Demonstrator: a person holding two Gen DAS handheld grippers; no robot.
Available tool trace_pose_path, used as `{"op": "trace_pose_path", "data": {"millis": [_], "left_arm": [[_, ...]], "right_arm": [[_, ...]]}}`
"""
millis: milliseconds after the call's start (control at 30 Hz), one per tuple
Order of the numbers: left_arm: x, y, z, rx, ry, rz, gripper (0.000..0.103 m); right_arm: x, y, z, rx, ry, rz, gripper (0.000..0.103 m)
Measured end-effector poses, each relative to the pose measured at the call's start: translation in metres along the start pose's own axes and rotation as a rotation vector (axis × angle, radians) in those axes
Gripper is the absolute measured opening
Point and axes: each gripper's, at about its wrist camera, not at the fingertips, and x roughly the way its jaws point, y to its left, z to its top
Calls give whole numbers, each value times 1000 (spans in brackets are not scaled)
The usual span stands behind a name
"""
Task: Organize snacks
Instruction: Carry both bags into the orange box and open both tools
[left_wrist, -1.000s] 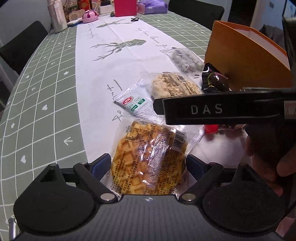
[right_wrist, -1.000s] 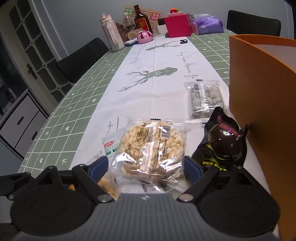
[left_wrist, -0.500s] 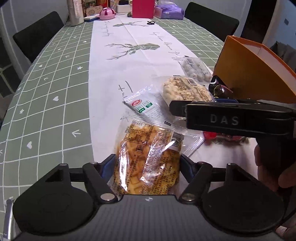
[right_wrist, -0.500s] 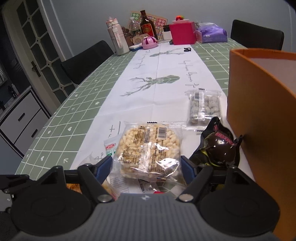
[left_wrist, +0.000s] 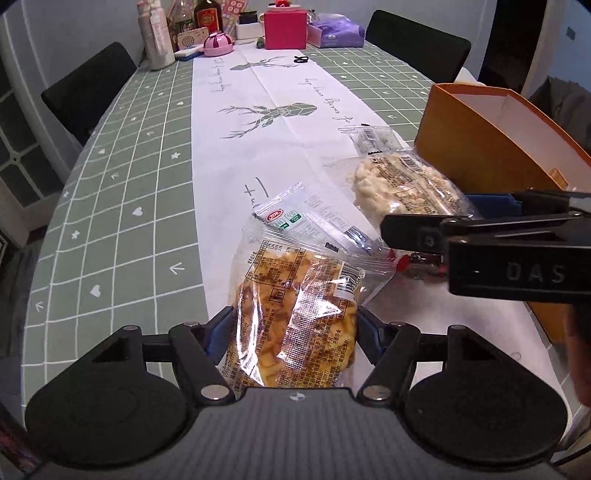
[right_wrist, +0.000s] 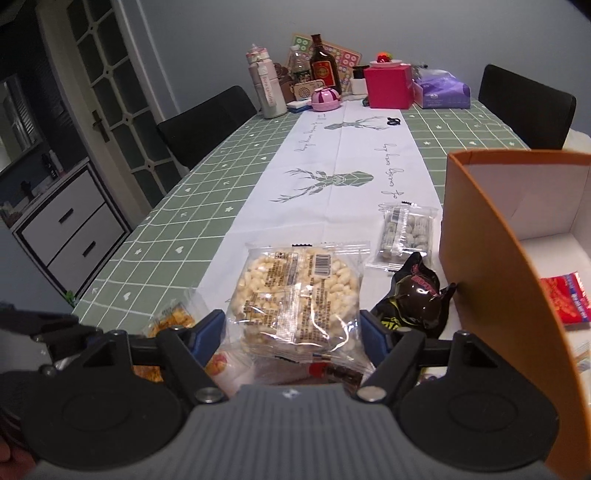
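The left gripper, jaws just closing, clamps the yellow pack — the right gripper clamps the white pack, both just beside the orange box.

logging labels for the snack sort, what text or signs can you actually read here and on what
"DAS": raised letters on the black body of the right tongs.
"Burn calories": on the pale bottle.
Cursive script along the white table runner: not legible.
Print and barcodes on the yellow snack pack and the puffed rice pack: too small.
Red oval logo on the white packet: unreadable.
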Motion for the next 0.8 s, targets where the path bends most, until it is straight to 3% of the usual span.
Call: {"op": "trace_pose_path", "data": {"millis": [400, 800], "left_arm": [[-39, -32, 10, 152, 29, 36, 78], [-81, -84, 49, 288, -82, 27, 77]], "right_arm": [[-62, -3, 3, -212, 61, 19, 74], [-123, -30, 17, -350, 39, -51, 74]]}}
